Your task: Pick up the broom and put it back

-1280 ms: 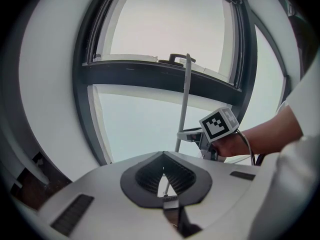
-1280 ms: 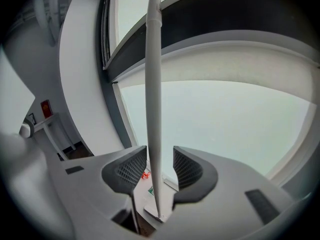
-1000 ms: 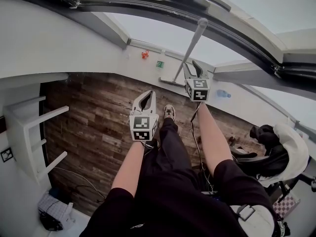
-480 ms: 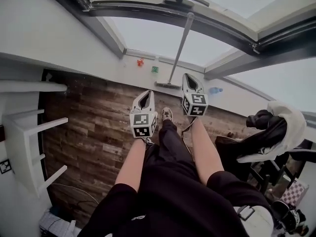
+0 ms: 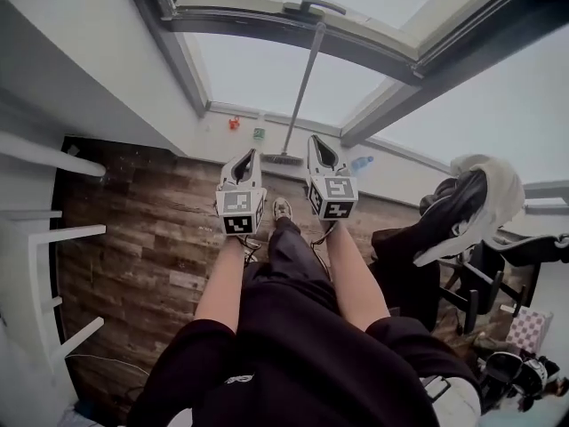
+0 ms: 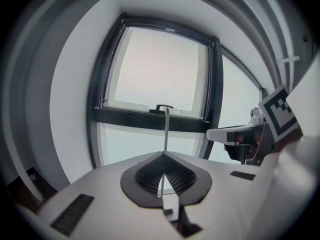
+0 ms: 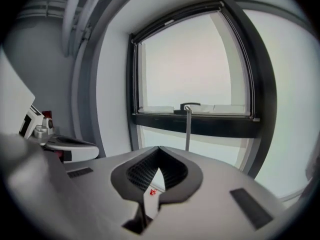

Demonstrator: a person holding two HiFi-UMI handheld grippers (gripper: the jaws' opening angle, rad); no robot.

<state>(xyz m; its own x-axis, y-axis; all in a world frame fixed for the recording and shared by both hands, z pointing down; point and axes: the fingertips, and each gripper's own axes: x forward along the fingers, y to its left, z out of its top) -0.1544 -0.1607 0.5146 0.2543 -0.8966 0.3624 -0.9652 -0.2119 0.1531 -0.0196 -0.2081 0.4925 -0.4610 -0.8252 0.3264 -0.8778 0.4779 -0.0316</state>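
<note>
The broom (image 5: 302, 92) leans upright against the window, its head on the floor by the wall and its grey handle (image 6: 165, 129) reaching up to the window latch. It also shows straight ahead as a thin pole (image 7: 188, 129) in the right gripper view. My left gripper (image 5: 245, 156) and right gripper (image 5: 316, 140) are held side by side in front of it, well short of the handle. Both are shut with nothing between the jaws. The left gripper's tips (image 6: 163, 153) and the right gripper's tips (image 7: 159, 148) meet at a point.
A white shelf unit (image 5: 53, 238) stands at the left. A chair draped with clothing (image 5: 462, 212) stands at the right. Small red (image 5: 234, 123) and green (image 5: 259, 133) items and a bottle (image 5: 357, 162) lie along the wall base. The wooden floor (image 5: 151, 229) lies below.
Both grippers have risen and drawn closer together. The right gripper, open beside the broom handle a second ago, is now shut. The broom stays leaning on the window.
</note>
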